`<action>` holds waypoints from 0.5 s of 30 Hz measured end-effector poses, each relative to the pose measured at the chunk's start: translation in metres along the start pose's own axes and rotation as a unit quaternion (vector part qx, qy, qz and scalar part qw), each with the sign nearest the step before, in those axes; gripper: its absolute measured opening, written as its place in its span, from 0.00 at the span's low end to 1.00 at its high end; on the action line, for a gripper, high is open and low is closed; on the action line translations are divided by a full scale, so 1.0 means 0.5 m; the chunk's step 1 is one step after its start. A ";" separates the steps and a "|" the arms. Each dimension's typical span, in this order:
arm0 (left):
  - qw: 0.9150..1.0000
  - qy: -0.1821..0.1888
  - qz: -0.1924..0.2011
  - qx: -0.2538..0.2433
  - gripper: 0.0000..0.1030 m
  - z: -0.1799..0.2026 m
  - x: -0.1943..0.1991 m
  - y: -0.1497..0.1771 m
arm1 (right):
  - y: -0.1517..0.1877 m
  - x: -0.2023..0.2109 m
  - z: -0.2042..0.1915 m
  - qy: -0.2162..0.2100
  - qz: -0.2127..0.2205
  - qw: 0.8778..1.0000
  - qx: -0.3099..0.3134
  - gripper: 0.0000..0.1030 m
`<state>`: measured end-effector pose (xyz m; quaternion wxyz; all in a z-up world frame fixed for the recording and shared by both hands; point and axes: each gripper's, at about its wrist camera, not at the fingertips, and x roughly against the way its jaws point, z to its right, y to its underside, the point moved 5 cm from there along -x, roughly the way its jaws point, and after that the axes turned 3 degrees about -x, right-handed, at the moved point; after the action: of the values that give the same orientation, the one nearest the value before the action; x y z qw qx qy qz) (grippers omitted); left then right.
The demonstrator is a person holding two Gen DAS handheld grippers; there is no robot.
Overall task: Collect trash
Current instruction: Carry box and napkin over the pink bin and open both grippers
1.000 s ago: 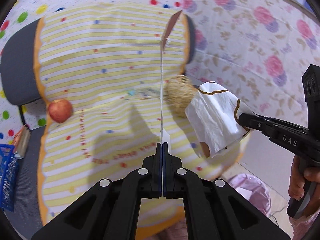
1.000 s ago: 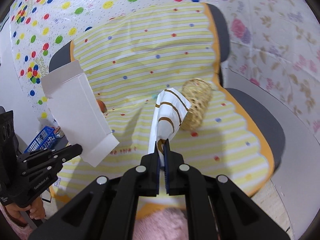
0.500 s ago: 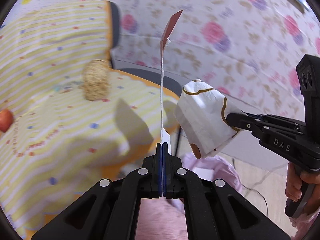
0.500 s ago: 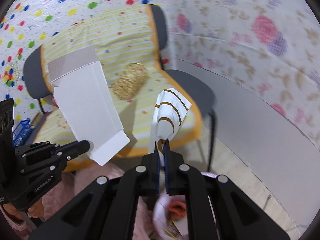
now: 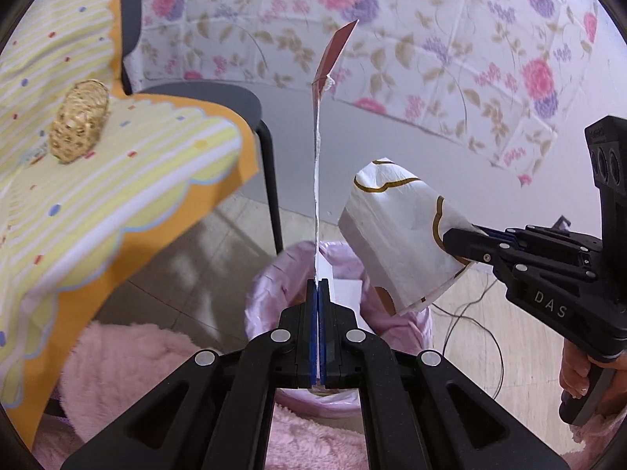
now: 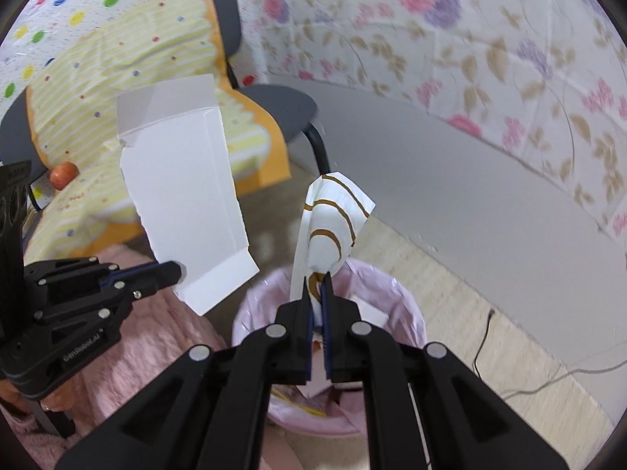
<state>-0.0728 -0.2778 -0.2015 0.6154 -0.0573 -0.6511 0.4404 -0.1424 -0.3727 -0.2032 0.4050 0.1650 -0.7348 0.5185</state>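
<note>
My left gripper is shut on a flattened white cardboard box, seen edge-on in its own view and broadside in the right wrist view. My right gripper is shut on a crumpled white paper cup with brown lines; the cup also shows in the left wrist view. Both pieces hang above a bin lined with a pink bag, which shows in the right wrist view with scraps inside.
A chair draped in a yellow striped cloth stands to the left, with a woven straw ball and an apple on it. A pink fluffy rug lies beside the bin. A floral sheet covers the wall. Cables lie on the floor.
Both grippers swung right and down from over the chair seat to above the pink-lined bin, still holding the cardboard and the cup.
</note>
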 end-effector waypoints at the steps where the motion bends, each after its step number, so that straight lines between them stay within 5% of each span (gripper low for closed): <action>1: 1.000 0.002 -0.004 -0.001 0.01 0.003 -0.005 0.000 | 0.006 -0.005 0.007 0.001 -0.005 1.000 -0.004 0.04; 8: 0.999 0.007 -0.035 -0.011 0.03 0.028 -0.048 -0.002 | 0.027 -0.037 0.039 0.000 -0.025 1.000 -0.017 0.05; 15: 0.999 -0.003 -0.030 0.008 0.15 0.009 -0.042 -0.005 | 0.032 -0.057 0.052 -0.003 -0.036 0.999 -0.028 0.27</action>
<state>-0.0705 -0.2943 -0.2150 0.6267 -0.0308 -0.6510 0.4272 -0.1466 -0.3946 -0.2385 0.4257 0.1810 -0.7436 0.4827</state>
